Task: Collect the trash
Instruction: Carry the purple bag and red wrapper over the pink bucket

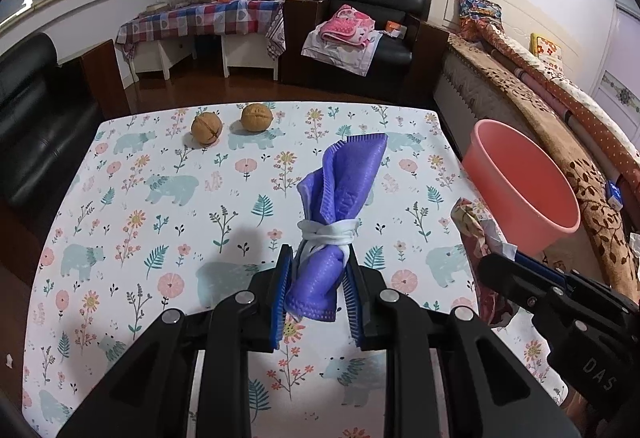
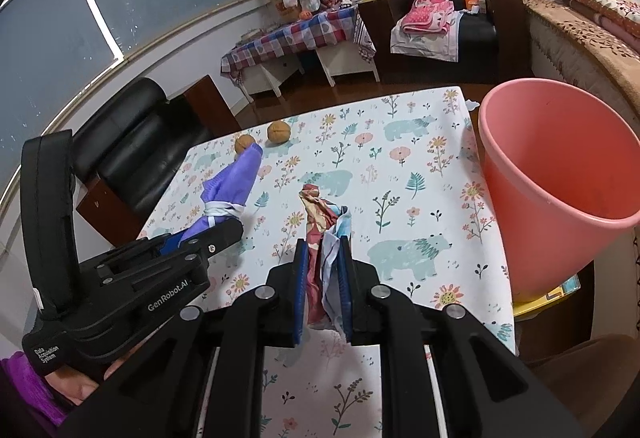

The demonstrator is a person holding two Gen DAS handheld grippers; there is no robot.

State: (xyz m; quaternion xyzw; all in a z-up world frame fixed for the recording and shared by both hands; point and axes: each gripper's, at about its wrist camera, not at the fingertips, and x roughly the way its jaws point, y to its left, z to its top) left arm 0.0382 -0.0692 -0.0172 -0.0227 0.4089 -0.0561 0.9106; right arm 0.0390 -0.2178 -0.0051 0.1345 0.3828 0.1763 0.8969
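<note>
Right wrist view shows the right gripper [image 2: 323, 278] clamped on a crumpled wrapper [image 2: 320, 238], its long axis upright, nearer the pink bin [image 2: 560, 166] lying to its right than the left gripper [image 1: 318, 290], which pinches a rolled purple mask [image 1: 340, 190] above the table [image 1: 160, 198].

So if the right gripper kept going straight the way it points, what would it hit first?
Probably the flowered tabletop just ahead. The right gripper, holding a crumpled wrapper, points down toward it; the pink bucket is off right. Depth is uncertain.
</note>
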